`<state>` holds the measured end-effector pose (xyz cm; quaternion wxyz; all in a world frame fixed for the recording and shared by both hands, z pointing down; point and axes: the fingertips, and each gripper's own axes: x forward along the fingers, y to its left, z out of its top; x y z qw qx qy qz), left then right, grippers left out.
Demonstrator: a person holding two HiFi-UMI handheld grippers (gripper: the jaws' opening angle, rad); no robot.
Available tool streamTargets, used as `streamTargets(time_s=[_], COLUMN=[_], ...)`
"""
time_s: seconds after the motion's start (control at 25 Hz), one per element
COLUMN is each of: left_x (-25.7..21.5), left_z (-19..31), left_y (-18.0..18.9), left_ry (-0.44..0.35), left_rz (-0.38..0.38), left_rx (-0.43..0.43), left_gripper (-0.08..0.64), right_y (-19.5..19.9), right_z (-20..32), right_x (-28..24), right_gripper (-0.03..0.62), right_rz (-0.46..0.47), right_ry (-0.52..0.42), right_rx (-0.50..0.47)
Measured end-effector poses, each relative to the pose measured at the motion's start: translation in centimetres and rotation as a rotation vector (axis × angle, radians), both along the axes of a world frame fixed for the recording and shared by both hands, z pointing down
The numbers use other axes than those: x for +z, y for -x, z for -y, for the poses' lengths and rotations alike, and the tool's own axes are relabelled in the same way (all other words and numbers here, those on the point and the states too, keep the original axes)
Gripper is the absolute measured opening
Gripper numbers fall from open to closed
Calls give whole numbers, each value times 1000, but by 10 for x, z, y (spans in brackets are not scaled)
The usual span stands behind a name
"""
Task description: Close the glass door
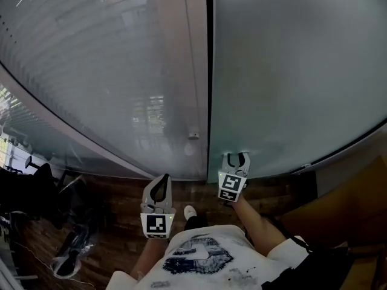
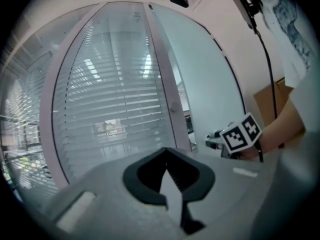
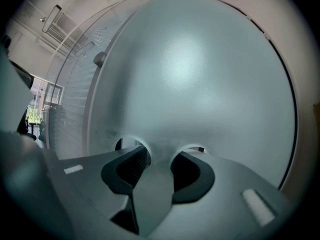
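**Press the glass door home**

Head view: the right gripper (image 1: 235, 159), jaws moderately apart and empty, sets its tips flat on the frosted glass door (image 1: 290, 71), near the door's edge by the dark gap (image 1: 210, 71); left gripper view: the left gripper (image 2: 166, 153), jaws together and empty, hangs clear; right gripper view: glass fills it; push squarely and steadily, lest the tips slip.

The frosted glass door (image 1: 290, 71) is blocking my right gripper (image 1: 235, 157) dead ahead, with its parted jaws sitting right up against the pane. The pale frame post (image 1: 196, 71) and the slatted glass panel (image 1: 91, 71) are walling off the front of my left gripper (image 1: 159, 183), which is hanging clear of them. Open air is lying between the two grippers. A cardboard box (image 1: 357, 204) is crowding the right side and a dark chair (image 1: 30, 183) the left.
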<state>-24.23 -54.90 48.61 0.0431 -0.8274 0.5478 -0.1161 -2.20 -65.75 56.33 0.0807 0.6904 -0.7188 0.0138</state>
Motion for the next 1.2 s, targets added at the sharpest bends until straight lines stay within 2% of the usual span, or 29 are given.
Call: streamTargets(time_s=[0.2,0.48,0.76,1.2], left_x=[-5,-3,6,5], left_z=[18,34,40,47], left_y=[-1,4,20,26], left_ry=[-2,8,8,20], left_rz=[-6,-15,-15,-23], left_rx=[64,99,97,111], left_gripper=[-2,-2,-2,-2], right_y=[3,0,2,-3], right_z=[4,17,25,36], right_x=[-2,-12,-7,-6], right_gripper=[140,140,140,140], right_rz=[-1,-7,-3,-3], right_ry=[-17,-28,-38,-35], right_rx=[12,28,44,62])
